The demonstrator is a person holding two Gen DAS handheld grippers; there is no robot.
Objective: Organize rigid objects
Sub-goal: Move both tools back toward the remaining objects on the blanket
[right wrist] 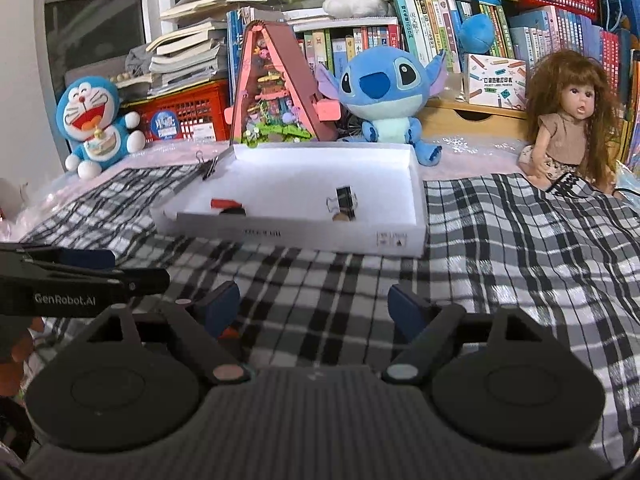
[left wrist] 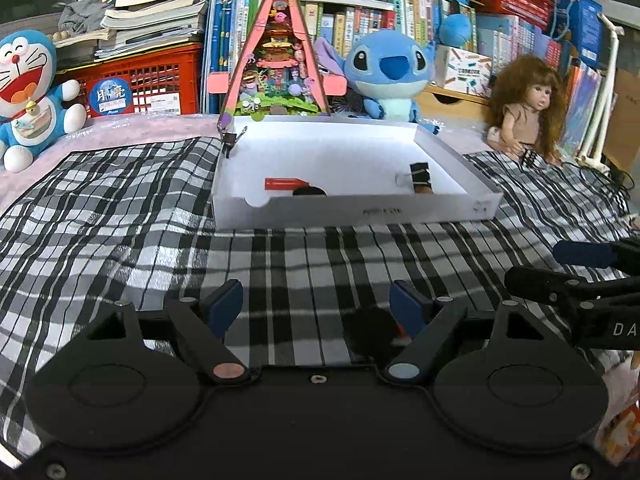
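1. Left wrist view: left hand-held gripper (left wrist: pixel 316 304) low over checked cloth (left wrist: pixel 120 216), jaws wide apart, nothing between blue pads (left wrist: pixel 224 300).
2. Right wrist view: right hand-held gripper (right wrist: pixel 312 306) likewise spread wide, empty, over same cloth.
3. White box (left wrist: pixel 352 204) lying open on cloth, straight ahead of both grippers, well apart from fingertips.
4. Inside box, near front wall: red piece (left wrist: pixel 284 183) at left, touching or just beside dark round thing (left wrist: pixel 308 191); black binder clip (left wrist: pixel 420 174) at right, with brown round thing (left wrist: pixel 423 189) just in front of it.
5. Another binder clip (right wrist: pixel 208 166) clamped on far left corner of box.
6. Behind box: triangular toy house (left wrist: pixel 276 60), blue plush (left wrist: pixel 388 68); blue-white cat plush (left wrist: pixel 28 92) far left, doll (left wrist: pixel 524 108) far right.
7. Shelves of books (left wrist: pixel 360 20) at back.
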